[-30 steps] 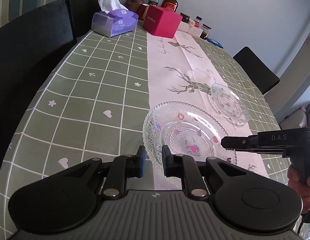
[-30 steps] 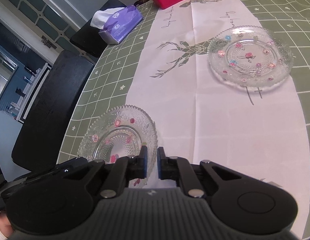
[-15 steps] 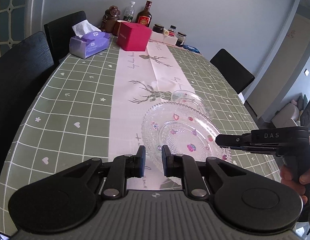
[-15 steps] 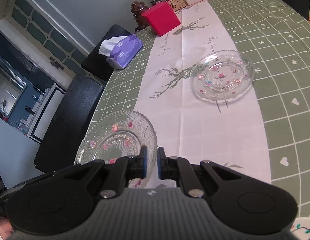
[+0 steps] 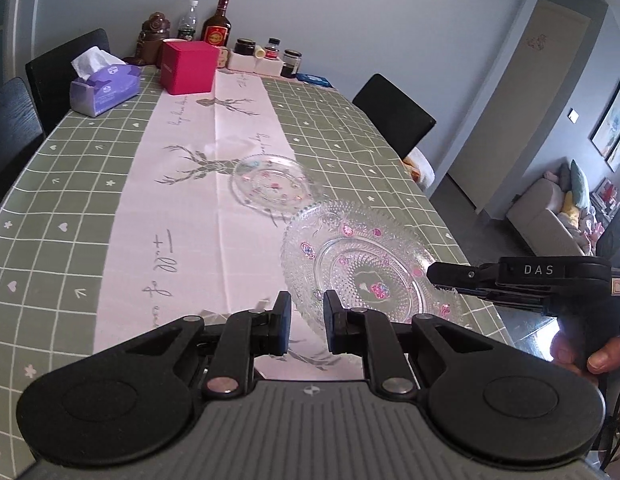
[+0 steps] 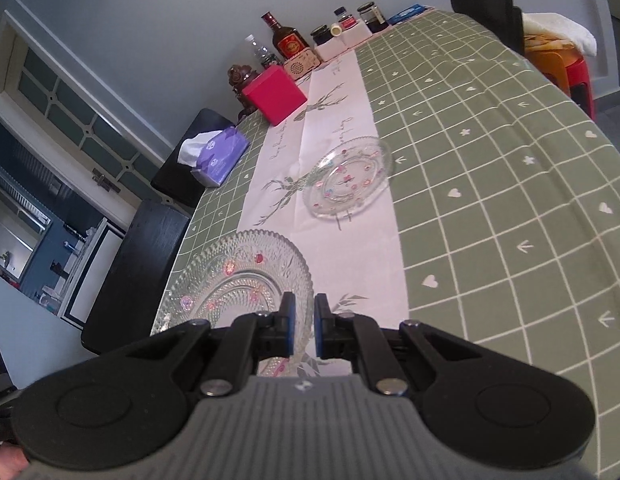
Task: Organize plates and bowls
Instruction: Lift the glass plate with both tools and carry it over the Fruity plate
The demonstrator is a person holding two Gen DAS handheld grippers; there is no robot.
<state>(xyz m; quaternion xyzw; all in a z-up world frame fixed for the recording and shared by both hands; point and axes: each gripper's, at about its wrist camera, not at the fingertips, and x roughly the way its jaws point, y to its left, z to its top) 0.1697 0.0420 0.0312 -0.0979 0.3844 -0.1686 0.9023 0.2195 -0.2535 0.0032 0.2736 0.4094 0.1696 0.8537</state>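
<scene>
Soft, even daylight fills both views, bright enough to read the green checked cloth on the worktop (image 5: 69,184) without harsh shadows. A white glare spot burns out beside the person's hand (image 5: 590,356) at the right edge of the left wrist view, and the large clear patterned glass plate (image 5: 370,268) glints faintly. Fisheye distortion bows the worktop's edges and walls, strongly in the tilted right wrist view. The far dark glass bottle with a red label (image 6: 285,40) looks slightly soft; corners darken to black.
</scene>
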